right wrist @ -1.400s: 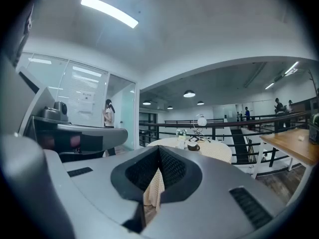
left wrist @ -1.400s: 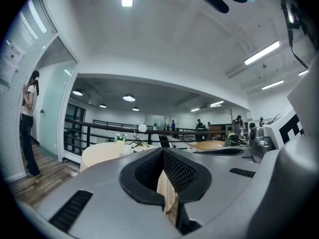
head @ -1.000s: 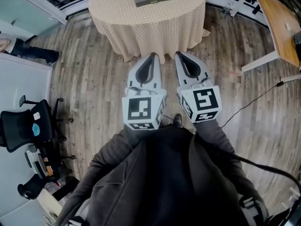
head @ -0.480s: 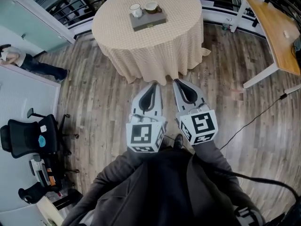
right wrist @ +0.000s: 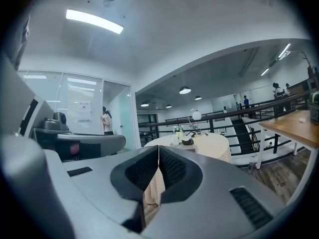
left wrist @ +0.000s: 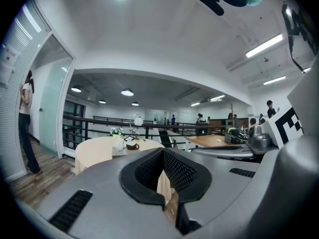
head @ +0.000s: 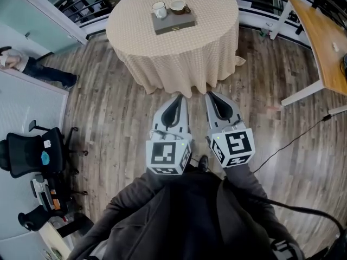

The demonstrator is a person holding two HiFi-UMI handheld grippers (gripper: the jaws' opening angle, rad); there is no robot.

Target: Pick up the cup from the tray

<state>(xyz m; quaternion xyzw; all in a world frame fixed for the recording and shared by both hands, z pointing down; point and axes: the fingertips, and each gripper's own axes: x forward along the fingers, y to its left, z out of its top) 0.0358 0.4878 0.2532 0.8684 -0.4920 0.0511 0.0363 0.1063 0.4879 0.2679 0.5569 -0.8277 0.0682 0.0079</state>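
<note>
L tongs: pressed together, nothing between; left gripper view shows tips meeting.
R tongs: pressed together, empty, just beside L.
Floor: wood planks between tongs & table, seen in head view only.
Tabletop: round, beige cloth, well apart from tongs.
Tray: grey, mid-tabletop.
Cup: white, upright on tray's left; 2nd cup just beside it.
Globe lamp: behind tray, gripper views only.

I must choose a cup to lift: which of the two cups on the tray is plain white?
The left cup on the tray; the right cup is brown outside.
</note>
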